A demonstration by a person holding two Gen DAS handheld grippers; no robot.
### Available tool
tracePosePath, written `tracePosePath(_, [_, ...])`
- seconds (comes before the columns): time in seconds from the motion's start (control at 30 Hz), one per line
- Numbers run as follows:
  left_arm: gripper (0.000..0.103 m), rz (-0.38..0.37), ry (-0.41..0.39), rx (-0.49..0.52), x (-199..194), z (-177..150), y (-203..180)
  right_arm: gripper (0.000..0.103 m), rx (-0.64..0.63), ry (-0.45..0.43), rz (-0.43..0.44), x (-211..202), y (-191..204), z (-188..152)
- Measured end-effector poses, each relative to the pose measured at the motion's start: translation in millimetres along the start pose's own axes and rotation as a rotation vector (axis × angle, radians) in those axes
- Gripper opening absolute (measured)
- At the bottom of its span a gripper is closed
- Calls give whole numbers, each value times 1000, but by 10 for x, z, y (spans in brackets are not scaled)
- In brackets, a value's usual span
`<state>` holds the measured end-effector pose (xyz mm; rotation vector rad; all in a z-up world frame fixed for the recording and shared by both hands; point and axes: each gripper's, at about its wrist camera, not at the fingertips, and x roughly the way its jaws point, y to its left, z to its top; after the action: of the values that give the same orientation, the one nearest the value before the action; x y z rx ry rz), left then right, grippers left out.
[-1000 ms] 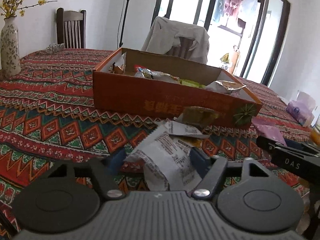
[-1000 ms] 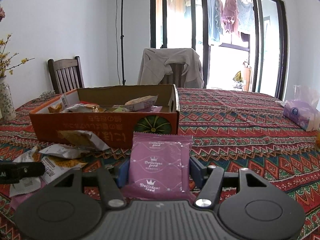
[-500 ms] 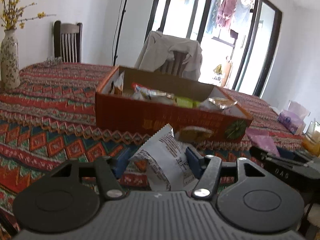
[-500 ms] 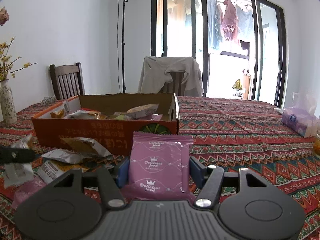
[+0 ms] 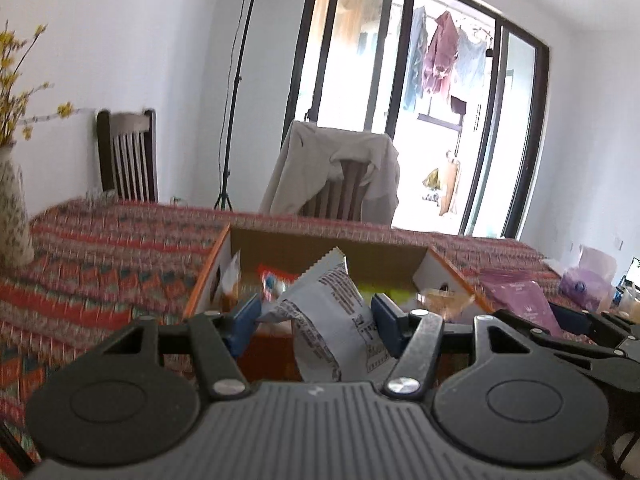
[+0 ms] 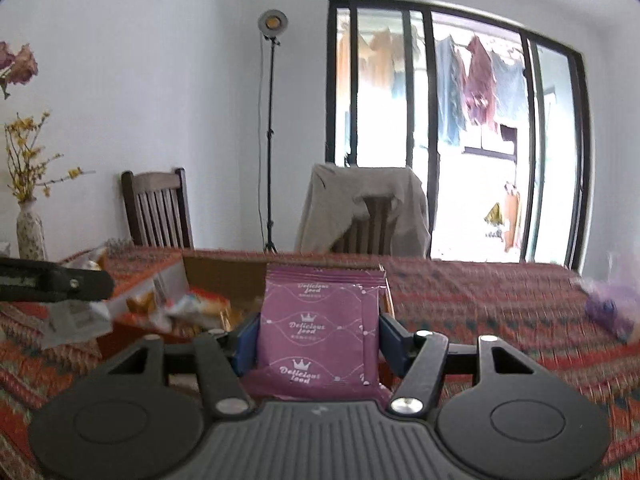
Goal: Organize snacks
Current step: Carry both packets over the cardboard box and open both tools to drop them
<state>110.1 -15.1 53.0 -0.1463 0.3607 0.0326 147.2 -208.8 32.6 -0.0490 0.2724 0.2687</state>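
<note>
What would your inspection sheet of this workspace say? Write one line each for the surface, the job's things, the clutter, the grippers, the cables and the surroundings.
Surface: table under a red patterned cloth.
Job's things: open cardboard box holding packets; white packet; purple packet.
Clutter: flower vase; tissue pack.
Grippers: left gripper shut on the white packet; right gripper shut on the purple packet; both raised near the box.
Cables: nothing seen.
Surroundings: two chairs, one draped with a jacket; lamp stand; glass doors, laundry outside.
</note>
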Motion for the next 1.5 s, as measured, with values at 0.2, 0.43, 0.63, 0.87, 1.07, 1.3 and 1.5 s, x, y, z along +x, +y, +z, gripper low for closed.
tracePosePath(0.2, [62, -2, -47, 5, 148, 204, -88, 61, -7, -37, 19, 209, 62, 267])
tracePosePath(0.43, [62, 30, -68, -17, 494, 431, -106, 61, 6, -45, 15, 609, 62, 483])
tracePosePath(0.63, [62, 77, -67, -38, 869, 493, -63, 61, 28, -26, 13, 993, 63, 452])
tracePosePath(0.87, [62, 102, -17, -53, 1201, 278, 89, 61, 71, 17, 19, 1204, -17, 237])
tracePosePath(1.07, [63, 101, 17, -32, 1304, 144, 131, 61, 78, 50, 27, 1260, -38, 147])
tracePosePath(1.3, [103, 117, -35, -56, 1238, 115, 189, 93, 76, 53, 27, 1253, -23, 93])
tracePosePath(1.5, [103, 149, -26, -96, 1247, 114, 269, 103, 91, 48, 14, 1242, -47, 73])
